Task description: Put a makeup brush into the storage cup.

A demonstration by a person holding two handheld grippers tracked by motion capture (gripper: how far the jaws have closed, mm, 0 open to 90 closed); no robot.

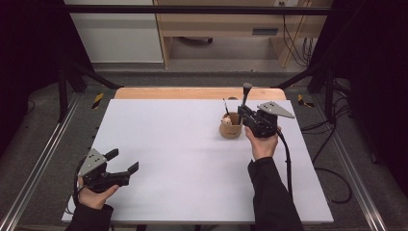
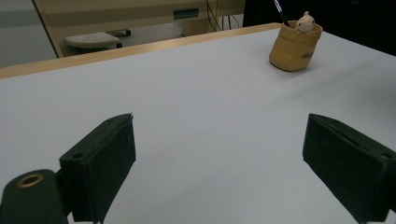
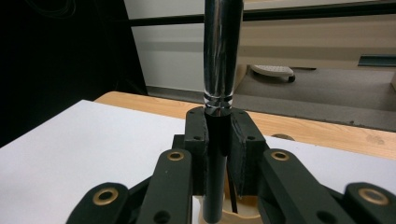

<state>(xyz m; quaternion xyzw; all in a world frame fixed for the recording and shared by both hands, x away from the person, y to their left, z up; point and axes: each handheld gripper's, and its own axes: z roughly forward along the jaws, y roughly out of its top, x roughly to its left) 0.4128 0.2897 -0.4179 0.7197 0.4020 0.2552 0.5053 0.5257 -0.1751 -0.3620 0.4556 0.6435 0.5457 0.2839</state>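
Note:
My right gripper [image 1: 244,113] stands over the far right part of the table, shut on a stick-like tool [image 1: 247,90] with a black handle and a shiny silver upper part [image 3: 222,51]. The tool points up, and its lower end hangs over a tan cup [image 1: 230,129]. In that cup are a thin black stick [image 1: 225,107] and a small cream figure [image 2: 306,21]. The right gripper view shows the pads [image 3: 198,128] pressing on the black handle. My left gripper [image 1: 123,160] rests at the near left, open, with bare table between its fingers [image 2: 105,163].
A white sheet [image 1: 192,159] covers the table, and a wooden edge [image 1: 192,93] shows at the far side. Metal frame rails [image 1: 33,173] run along the left. Cables [image 1: 332,144] lie on the floor at the right. A pale cabinet [image 1: 216,24] stands behind the table.

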